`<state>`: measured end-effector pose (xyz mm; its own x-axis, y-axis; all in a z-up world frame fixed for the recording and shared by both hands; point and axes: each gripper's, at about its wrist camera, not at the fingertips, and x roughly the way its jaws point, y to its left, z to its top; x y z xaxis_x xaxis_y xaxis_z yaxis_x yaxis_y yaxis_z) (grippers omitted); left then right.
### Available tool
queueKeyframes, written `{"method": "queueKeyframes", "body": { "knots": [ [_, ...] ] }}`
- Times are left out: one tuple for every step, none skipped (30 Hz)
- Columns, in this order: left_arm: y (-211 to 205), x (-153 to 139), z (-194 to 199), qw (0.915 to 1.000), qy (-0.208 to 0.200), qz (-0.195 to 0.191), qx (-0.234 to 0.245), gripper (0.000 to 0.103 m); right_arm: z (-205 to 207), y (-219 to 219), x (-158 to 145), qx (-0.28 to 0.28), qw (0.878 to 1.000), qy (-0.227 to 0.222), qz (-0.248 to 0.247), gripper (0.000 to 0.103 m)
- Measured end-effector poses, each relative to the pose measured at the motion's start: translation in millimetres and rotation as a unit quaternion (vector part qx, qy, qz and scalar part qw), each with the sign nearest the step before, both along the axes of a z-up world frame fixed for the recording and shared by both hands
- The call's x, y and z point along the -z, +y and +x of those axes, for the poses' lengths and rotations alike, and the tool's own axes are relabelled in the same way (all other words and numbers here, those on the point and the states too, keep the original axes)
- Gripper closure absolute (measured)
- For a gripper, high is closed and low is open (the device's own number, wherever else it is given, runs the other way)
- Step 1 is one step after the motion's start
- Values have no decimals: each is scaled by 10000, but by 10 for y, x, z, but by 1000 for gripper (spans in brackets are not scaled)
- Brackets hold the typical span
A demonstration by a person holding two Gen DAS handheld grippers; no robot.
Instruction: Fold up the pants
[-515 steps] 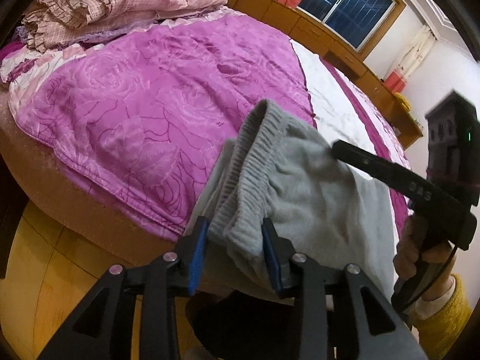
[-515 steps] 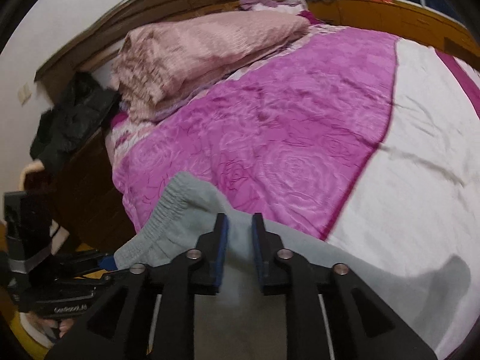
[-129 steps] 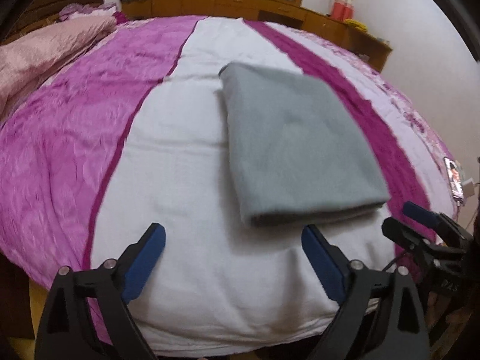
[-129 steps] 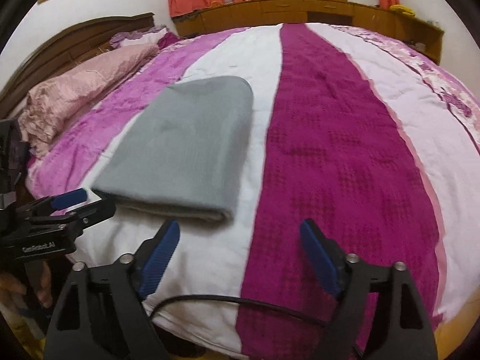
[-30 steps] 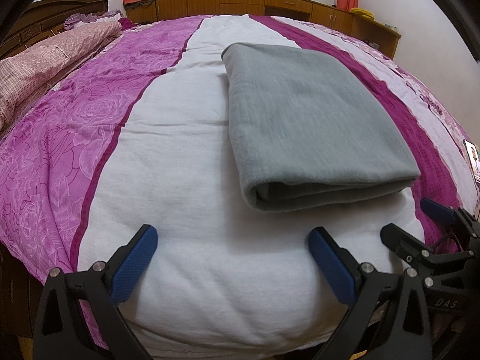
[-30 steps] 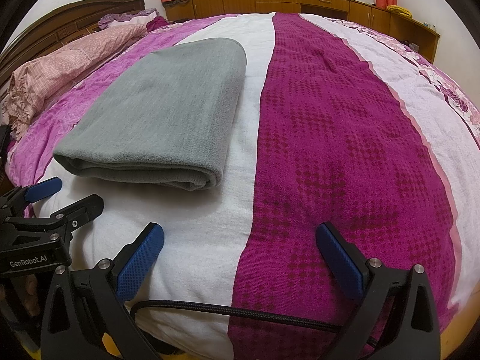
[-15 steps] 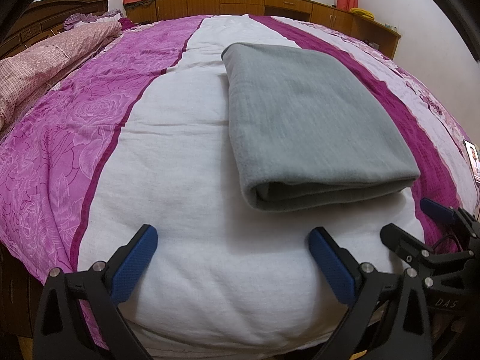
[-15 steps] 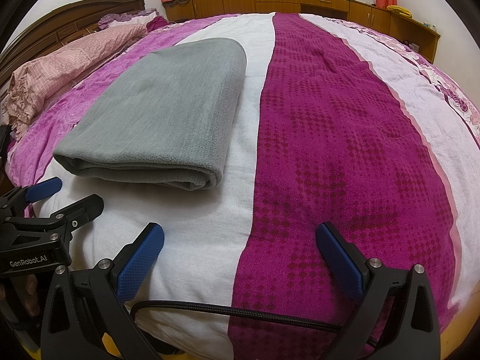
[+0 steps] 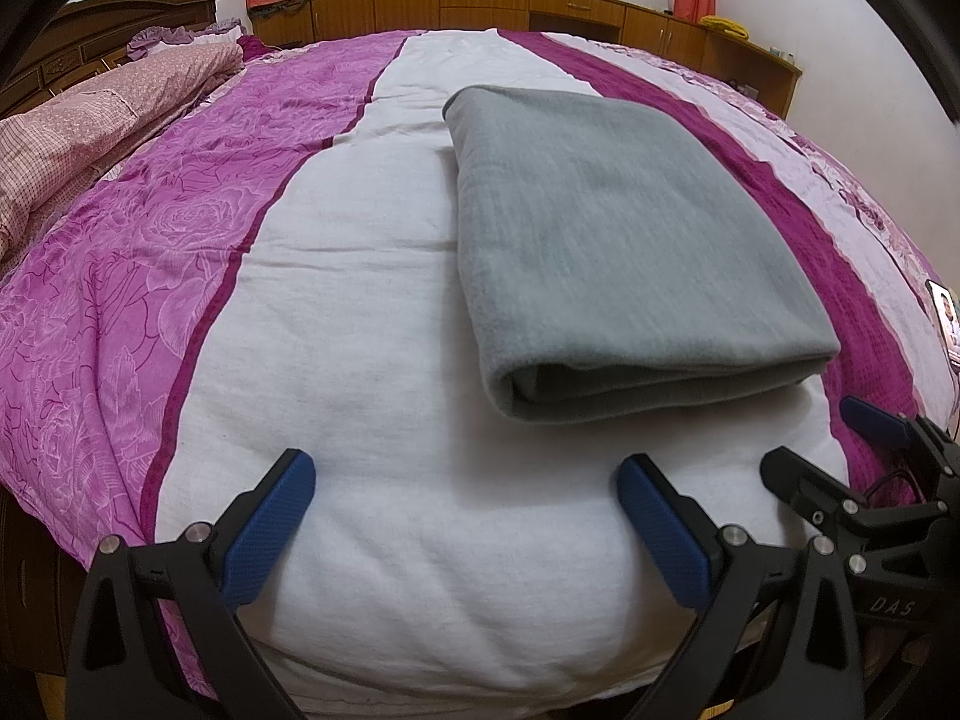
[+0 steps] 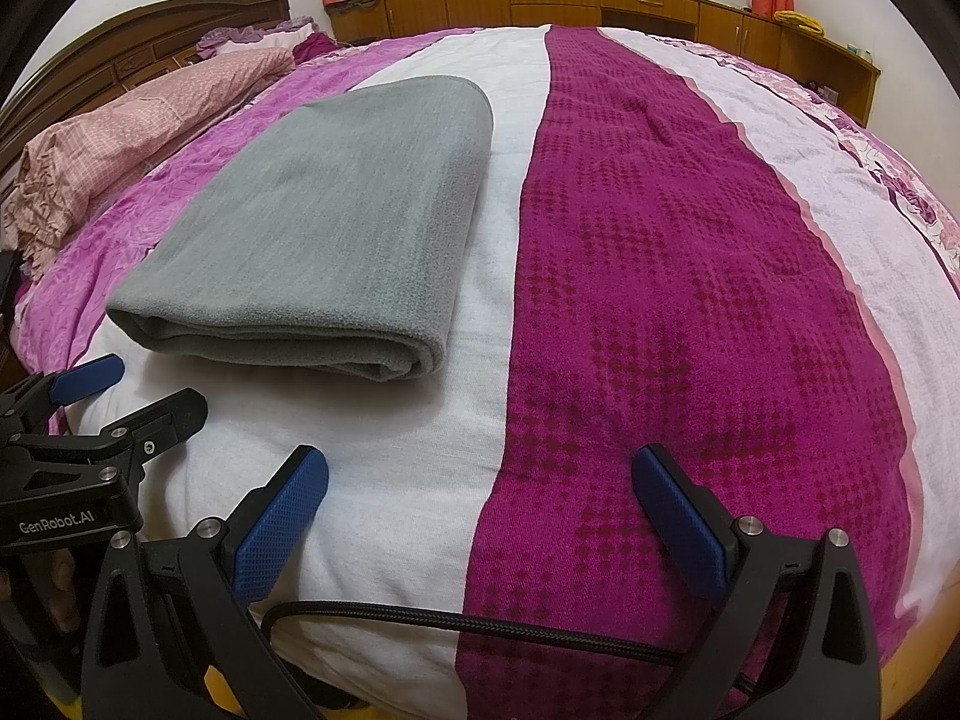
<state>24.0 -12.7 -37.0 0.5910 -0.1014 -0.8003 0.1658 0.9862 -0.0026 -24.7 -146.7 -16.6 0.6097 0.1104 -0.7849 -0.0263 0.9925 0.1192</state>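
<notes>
The grey pants (image 9: 612, 240) lie folded into a flat rectangle on the white stripe of the bed (image 9: 360, 312), their layered edge facing me. In the right wrist view the same grey pants (image 10: 336, 228) sit left of centre. My left gripper (image 9: 465, 495) is open, held near the bed's front edge, short of the pants and empty. My right gripper (image 10: 477, 495) is open too, over the seam between the white and dark magenta stripes, with nothing between its blue pads. Each gripper shows at the edge of the other's view, also apart from the cloth.
A pink checked quilt (image 10: 120, 138) is heaped at the headboard on the left. Wooden cabinets (image 9: 540, 6) and a window with curtains run along the far wall. A phone (image 9: 945, 318) lies at the bed's right edge. A black cable (image 10: 480, 624) crosses below my right gripper.
Since 17 s ago the pants have gone from held in both shut grippers to lying folded on the bed, with both grippers open. Over the last second nothing has visibly moved.
</notes>
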Motion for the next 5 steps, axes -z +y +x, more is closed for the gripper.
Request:
{"method": "queueKeyframes", "body": {
  "knots": [
    [0,0,-1,10000,-1,1,1,0,0,1,0,0,10000,0,0,4],
    [0,0,0,10000,0,0,1,0,0,0,0,0,10000,0,0,4],
    [0,0,1,10000,1,0,0,0,0,0,0,1,10000,0,0,4],
    [0,0,0,10000,2,-1,0,0,0,1,0,0,10000,0,0,4],
    [1,1,-2,10000,1,0,0,0,-1,0,0,0,10000,-1,0,5]
  ]
}}
